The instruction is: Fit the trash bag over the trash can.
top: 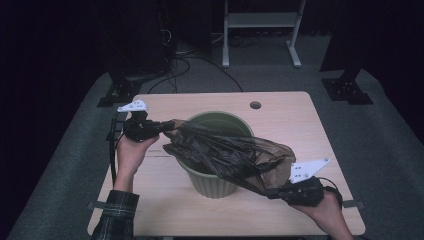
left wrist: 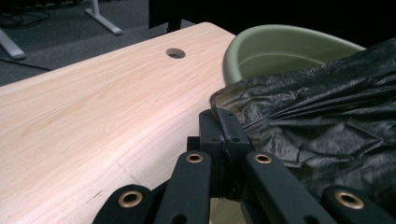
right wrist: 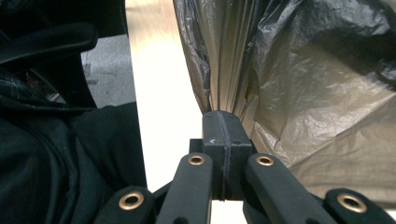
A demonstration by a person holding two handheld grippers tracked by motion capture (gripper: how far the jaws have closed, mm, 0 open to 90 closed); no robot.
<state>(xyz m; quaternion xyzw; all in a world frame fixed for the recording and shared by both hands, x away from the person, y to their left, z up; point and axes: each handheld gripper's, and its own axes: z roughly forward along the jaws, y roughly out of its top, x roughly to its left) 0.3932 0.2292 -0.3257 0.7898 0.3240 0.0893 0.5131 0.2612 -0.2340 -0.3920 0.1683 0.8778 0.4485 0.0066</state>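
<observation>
A thin black bin bag (top: 227,155) is stretched across the top of a green ribbed bin (top: 214,181) that stands mid-table. My left gripper (top: 170,125) is shut on the bag's left edge, just left of the bin's rim. In the left gripper view its jaws are pressed together on the bag (left wrist: 327,121) at the left gripper's tip (left wrist: 223,122), with the bin's rim (left wrist: 280,35) beyond. My right gripper (top: 270,192) is shut on the bag's other edge, in front and to the right of the bin. The right gripper's tip (right wrist: 222,122) pinches gathered film of the bag (right wrist: 322,84).
The bin stands on a light wooden table (top: 285,120) with a round cable hole (top: 255,105) near its far edge. Grey carpet surrounds the table; a white desk frame (top: 260,22) and dark stands rise beyond it. A dark sleeve (right wrist: 60,154) lies close to the right gripper.
</observation>
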